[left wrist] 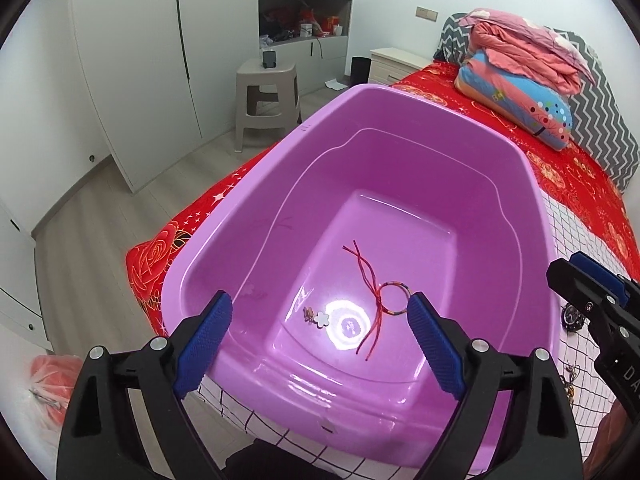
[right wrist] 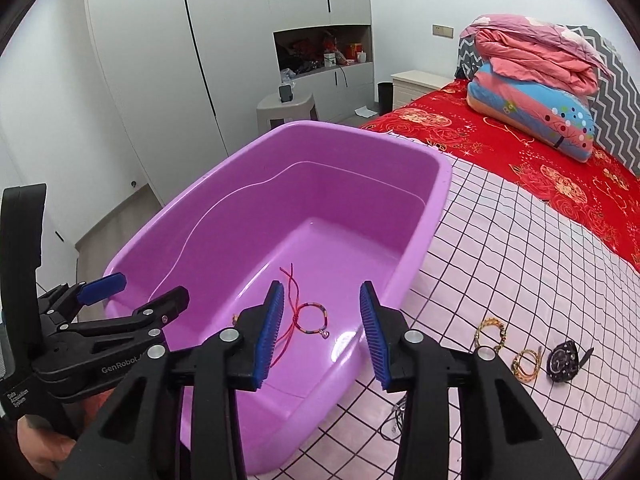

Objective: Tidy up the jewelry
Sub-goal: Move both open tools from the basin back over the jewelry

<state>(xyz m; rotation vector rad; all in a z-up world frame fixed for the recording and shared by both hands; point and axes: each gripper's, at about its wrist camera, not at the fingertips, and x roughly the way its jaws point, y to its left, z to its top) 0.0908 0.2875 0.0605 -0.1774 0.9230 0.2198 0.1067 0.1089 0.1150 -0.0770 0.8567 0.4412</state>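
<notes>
While both grippers hover over the purple tub point(left wrist: 400, 128) on the bed's corner, left gripper point(left wrist: 320, 340) fingers gape wide, right gripper point(right wrist: 322, 332) fingers moderately apart, both empty; string bracelet point(left wrist: 384, 300) lies on tub floor.

Your left gripper point(left wrist: 320, 320) points steeply downward with its blue-padded fingers point(left wrist: 204, 342) spread wide, nothing pinched between them. Seen from the right wrist camera, it enters from the left, angled to the right, your bare hand point(right wrist: 48, 450) partly visible below its black handle. Your right gripper point(right wrist: 322, 334) tilts downward too, its fingers point(right wrist: 270, 334) parted to a moderate gap, and nothing is gripped between the pads. In the left wrist view, the right gripper's black frame juts in at the right edge, well apart from the left gripper.
</notes>
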